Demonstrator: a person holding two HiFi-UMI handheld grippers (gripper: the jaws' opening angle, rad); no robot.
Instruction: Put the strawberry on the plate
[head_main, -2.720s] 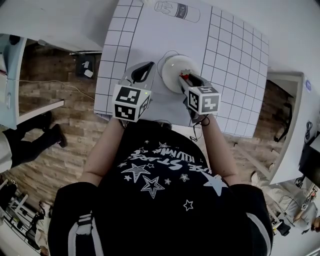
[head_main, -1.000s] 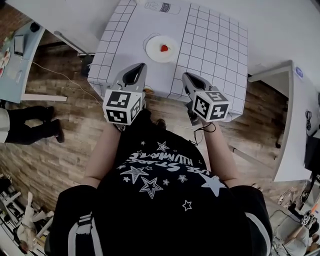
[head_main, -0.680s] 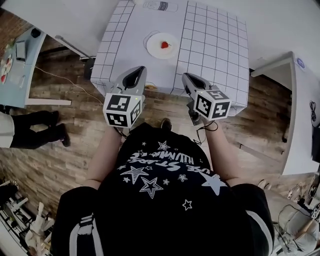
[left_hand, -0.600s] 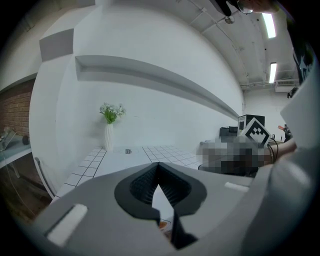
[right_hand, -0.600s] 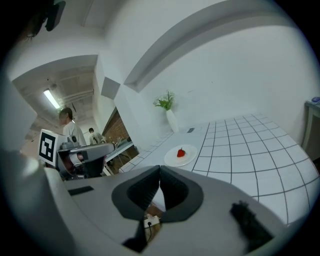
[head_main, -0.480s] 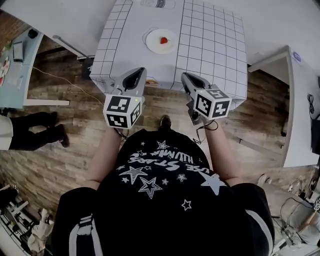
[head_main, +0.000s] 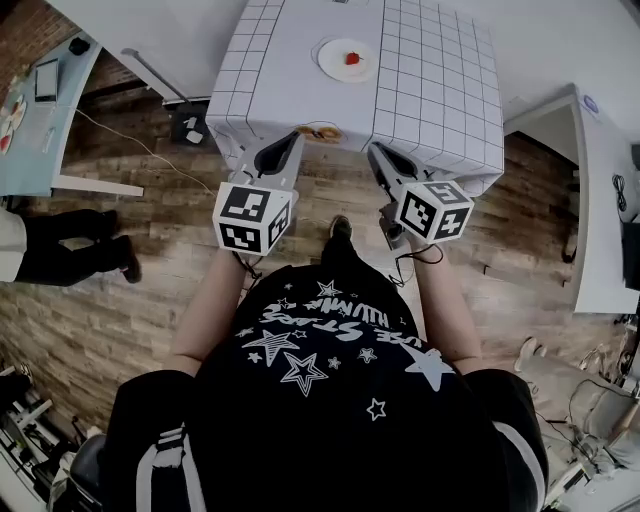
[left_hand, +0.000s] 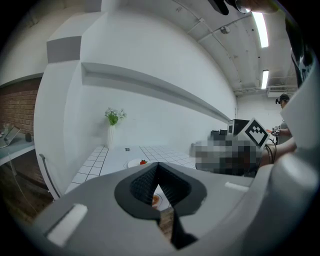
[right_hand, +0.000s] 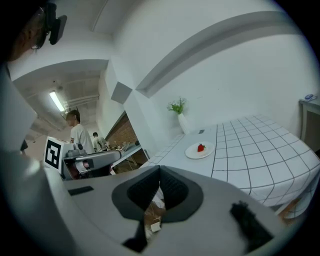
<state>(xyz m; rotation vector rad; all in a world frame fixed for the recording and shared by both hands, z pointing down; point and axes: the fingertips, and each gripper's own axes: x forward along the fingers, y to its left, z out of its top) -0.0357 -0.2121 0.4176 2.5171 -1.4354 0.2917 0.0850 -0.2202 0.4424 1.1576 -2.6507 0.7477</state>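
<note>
The red strawberry (head_main: 352, 58) lies on the round white plate (head_main: 336, 62) near the far middle of the white gridded table (head_main: 440, 90). Both grippers hang short of the table's near edge, over the wooden floor. My left gripper (head_main: 292, 140) is shut with nothing in it, and so is my right gripper (head_main: 377, 150). In the left gripper view the jaws (left_hand: 158, 166) meet, with the plate (left_hand: 134, 163) and strawberry (left_hand: 143, 162) far beyond. The right gripper view shows its jaws (right_hand: 160, 170) together, and the strawberry (right_hand: 201, 148) on its plate (right_hand: 192, 152) well ahead.
A white vase with a green plant (right_hand: 180, 116) stands at the table's far end. A small brown thing (head_main: 320, 132) sits at the table's near edge. A person's legs (head_main: 60, 255) are at the left by a side table (head_main: 40, 110). Another white table (head_main: 590, 200) stands right.
The right gripper was at the plate with the strawberry; it has let go and both grippers have drawn back off the table. The person has stepped away, so the table sits farther off.
</note>
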